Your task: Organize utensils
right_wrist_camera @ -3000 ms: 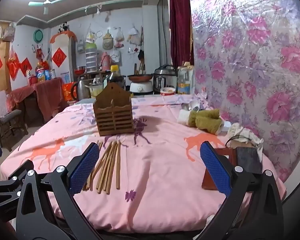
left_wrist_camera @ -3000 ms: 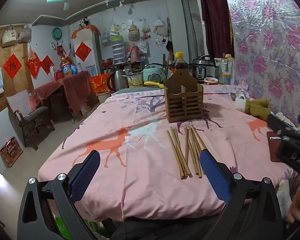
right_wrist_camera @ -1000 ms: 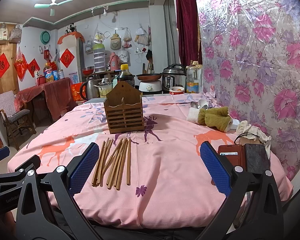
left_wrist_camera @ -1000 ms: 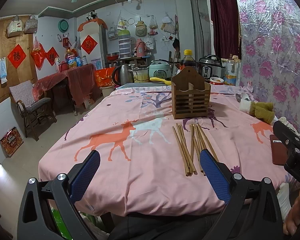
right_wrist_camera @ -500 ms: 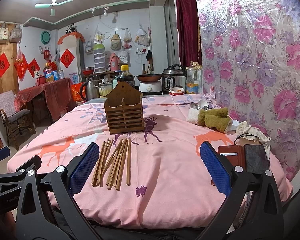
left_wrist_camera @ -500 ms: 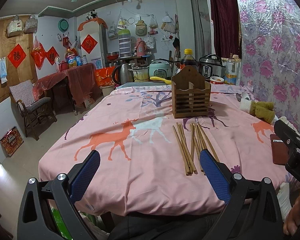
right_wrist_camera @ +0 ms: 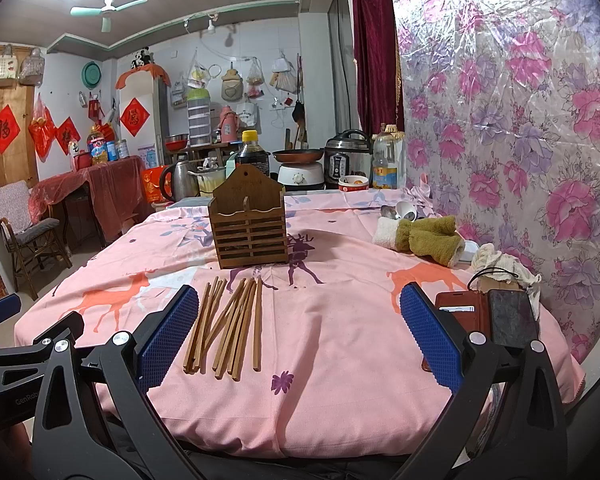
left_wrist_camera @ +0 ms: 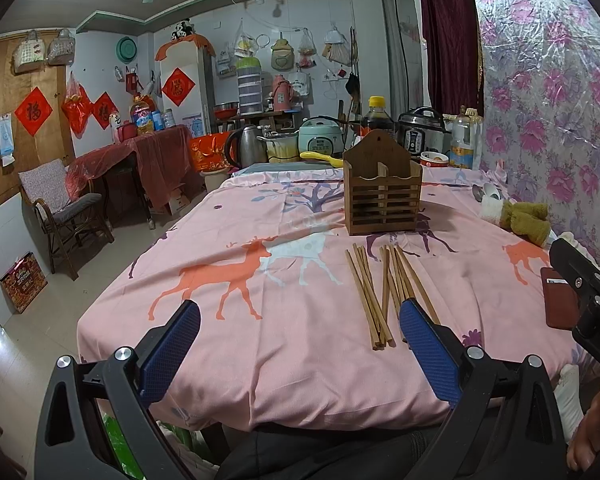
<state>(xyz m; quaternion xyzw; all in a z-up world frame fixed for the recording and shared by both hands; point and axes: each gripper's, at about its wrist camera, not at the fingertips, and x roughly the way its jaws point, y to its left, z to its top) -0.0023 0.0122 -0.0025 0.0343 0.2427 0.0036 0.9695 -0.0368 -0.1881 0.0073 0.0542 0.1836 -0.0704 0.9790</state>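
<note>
**Chopsticks awaiting sorting**

Chopsticks (right_wrist_camera: 228, 322) lie loose on the pink-clothed bench (right_wrist_camera: 340, 332), just in front of the wooden holder (right_wrist_camera: 249, 228), whose slots look empty. Left hand-held gripper (left_wrist_camera: 300, 356) and right hand-held gripper (right_wrist_camera: 296, 338) hover at the near edge, jaws spread, holding nothing. Judged progress: none placed; all remain.

Both views slightly farther back, seemingly
</note>
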